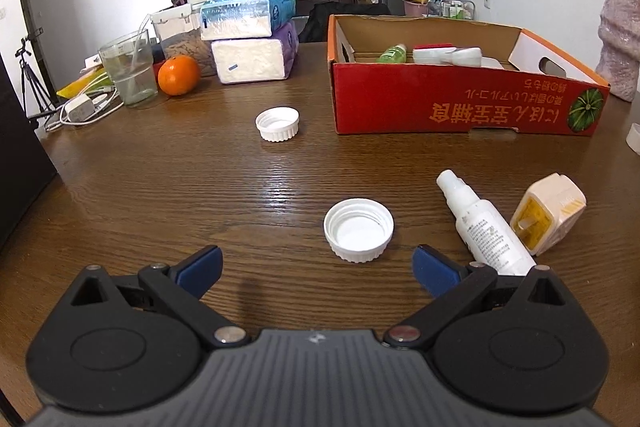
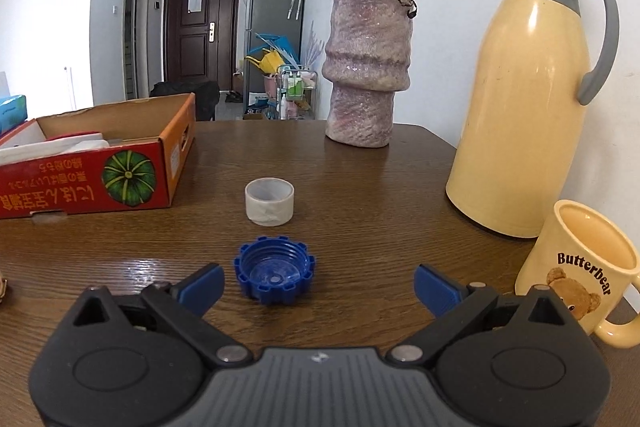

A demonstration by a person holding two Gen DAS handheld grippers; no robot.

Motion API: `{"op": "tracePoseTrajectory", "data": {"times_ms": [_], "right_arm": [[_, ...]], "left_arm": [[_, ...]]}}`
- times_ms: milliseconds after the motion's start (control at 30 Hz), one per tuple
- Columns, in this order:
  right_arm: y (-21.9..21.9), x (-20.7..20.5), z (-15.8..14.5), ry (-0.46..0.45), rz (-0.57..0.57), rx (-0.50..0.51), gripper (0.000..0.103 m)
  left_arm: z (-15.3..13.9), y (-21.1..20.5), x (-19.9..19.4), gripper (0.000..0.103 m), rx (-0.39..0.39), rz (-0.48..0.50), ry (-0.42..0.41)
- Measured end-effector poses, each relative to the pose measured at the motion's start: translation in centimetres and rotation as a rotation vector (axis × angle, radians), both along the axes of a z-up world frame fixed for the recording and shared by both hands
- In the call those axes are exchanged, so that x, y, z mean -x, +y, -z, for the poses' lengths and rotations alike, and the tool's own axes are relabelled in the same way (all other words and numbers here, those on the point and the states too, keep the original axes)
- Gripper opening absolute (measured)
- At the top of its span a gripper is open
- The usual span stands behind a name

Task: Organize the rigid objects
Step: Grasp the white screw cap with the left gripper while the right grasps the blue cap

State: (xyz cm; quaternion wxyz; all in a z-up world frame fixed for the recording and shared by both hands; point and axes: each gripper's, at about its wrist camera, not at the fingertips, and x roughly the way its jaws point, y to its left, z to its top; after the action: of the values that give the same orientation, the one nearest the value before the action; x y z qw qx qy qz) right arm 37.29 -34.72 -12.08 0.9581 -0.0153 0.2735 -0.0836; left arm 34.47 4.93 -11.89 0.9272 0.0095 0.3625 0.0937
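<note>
In the left wrist view, going from the left edge, we see a glass of water point(image 1: 129, 69), an orange point(image 1: 178, 75) and two stacked tissue packs point(image 1: 252, 39) at the back of the wooden counter point(image 1: 160, 195). A small white cap point(image 1: 278, 123) lies open side up in front of them. Nearer to us a larger white cap point(image 1: 359, 229), also open side up, sits just ahead of our left claw point(image 1: 318, 267), which stands wide with nothing between its blue pads. Right of that cap lie a white spray bottle point(image 1: 484, 225) on its side, its label print too small to read, and a cream plug adapter point(image 1: 548, 213) touching it. Behind them the red cardboard box point(image 1: 460, 99) carries orange Japanese writing, upside down to us, and a green pumpkin picture; a few items lie inside.

In the right wrist view the same box point(image 2: 92, 179) sits at far left. A roll of tape point(image 2: 269, 201) stands mid-counter, and a blue cap point(image 2: 274, 275), open side up, rests just ahead of our right claw point(image 2: 319, 285), likewise spread wide and empty. Further right stand a mottled vase point(image 2: 368, 71) with dried roses, a yellow thermos point(image 2: 528, 95), and a mug point(image 2: 580, 271) reading "Butterbear" above a bear picture.
</note>
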Motion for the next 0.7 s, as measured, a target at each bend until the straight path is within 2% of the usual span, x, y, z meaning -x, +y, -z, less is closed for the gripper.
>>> {"op": "tracePoseTrajectory", "data": {"times_ms": [300, 400, 467, 533, 700], "right_arm": [[-0.2, -1.2, 0.4, 0.023, 0.000, 0.010, 0.100], [-0.2, -1.9, 0.6, 0.038, -0.002, 0.005, 0.097], [-0.1, -2.3, 0.8, 0.047, -0.011, 0.007, 0.097], [0.1, -2.5, 0.8, 0.049, -0.023, 0.007, 0.097], [1.0, -3.2, 0.9, 0.051, -0.040, 0.022, 0.097]], "left_arm": [[0.4, 0.5, -1.4, 0.100, 0.048, -0.018, 0.004], [0.5, 0.7, -1.8, 0.085, 0.071, -0.017, 0.007], [0.6, 0.6, -2.1, 0.059, 0.086, -0.005, 0.007], [0.4, 0.5, -2.1, 0.041, 0.082, 0.010, -0.010], [-0.1, 0.3, -1.6, 0.041, 0.092, 0.027, -0.057]]}}
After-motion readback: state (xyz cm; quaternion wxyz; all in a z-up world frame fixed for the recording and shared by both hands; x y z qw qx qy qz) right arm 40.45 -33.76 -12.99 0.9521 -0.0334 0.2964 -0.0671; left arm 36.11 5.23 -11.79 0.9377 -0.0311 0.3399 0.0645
